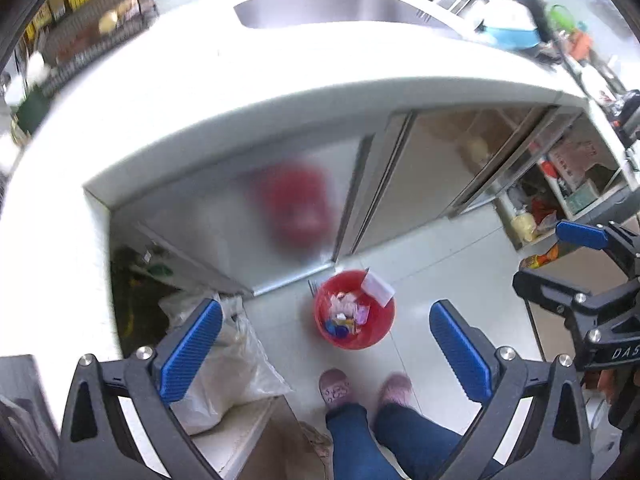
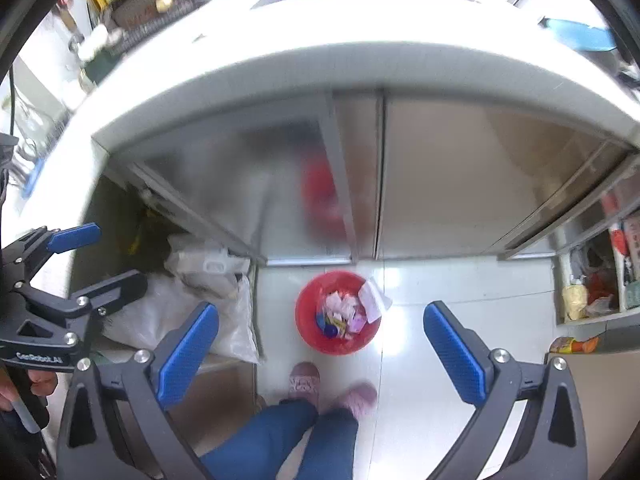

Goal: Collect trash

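Observation:
A red trash bin (image 1: pixel 360 336) stands on the floor below the counter, holding several wrappers and scraps, with a white paper piece (image 1: pixel 378 286) lying on its far rim. It also shows in the right wrist view (image 2: pixel 312 332). My left gripper (image 1: pixel 326 348) is open and empty, held high above the bin. My right gripper (image 2: pixel 320 348) is open and empty too, also high above it. Each gripper shows at the edge of the other's view, the right one (image 1: pixel 580 264) and the left one (image 2: pixel 60 264).
A white counter (image 1: pixel 240 92) with a steel sink (image 1: pixel 344 10) curves above frosted cabinet doors (image 1: pixel 420 184). A white plastic bag (image 1: pixel 228 364) sits at the left. The person's feet in pink slippers (image 1: pixel 336 390) stand by the bin. An open shelf with packages (image 1: pixel 568 184) is at the right.

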The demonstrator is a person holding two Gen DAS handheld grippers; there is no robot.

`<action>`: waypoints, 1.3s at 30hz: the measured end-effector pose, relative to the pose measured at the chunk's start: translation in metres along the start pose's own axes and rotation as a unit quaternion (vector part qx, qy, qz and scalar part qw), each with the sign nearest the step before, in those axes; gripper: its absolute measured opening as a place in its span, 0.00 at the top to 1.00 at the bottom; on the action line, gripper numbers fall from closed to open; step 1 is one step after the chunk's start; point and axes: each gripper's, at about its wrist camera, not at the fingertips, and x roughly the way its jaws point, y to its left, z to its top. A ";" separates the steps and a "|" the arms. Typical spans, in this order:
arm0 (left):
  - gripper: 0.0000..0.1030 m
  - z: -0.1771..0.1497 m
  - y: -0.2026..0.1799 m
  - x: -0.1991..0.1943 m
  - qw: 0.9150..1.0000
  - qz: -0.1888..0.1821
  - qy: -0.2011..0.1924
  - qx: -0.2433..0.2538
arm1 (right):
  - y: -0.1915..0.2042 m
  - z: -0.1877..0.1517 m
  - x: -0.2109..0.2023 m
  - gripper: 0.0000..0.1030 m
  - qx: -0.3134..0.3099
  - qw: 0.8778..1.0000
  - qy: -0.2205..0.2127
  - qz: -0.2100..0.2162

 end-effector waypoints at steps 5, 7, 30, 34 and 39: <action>0.00 0.004 -0.023 -0.065 0.999 -0.005 -0.045 0.018 | -0.004 -0.001 -0.071 0.00 0.006 0.998 -0.055 -0.015; 0.00 0.002 -0.033 -0.088 0.998 0.004 -0.065 0.017 | -0.006 -0.005 -0.093 0.00 0.002 0.997 -0.077 -0.019; 0.00 -0.085 -0.148 -0.285 0.972 0.052 -0.220 -0.061 | -0.022 -0.079 -0.272 0.00 -0.068 0.973 -0.218 -0.013; 0.00 -0.094 -0.156 -0.288 0.974 0.054 -0.213 -0.049 | -0.020 -0.089 -0.280 0.00 -0.066 0.973 -0.221 -0.012; 0.00 -0.110 -0.153 -0.298 0.973 0.051 -0.218 -0.063 | -0.013 -0.099 -0.285 0.00 -0.064 0.973 -0.220 -0.020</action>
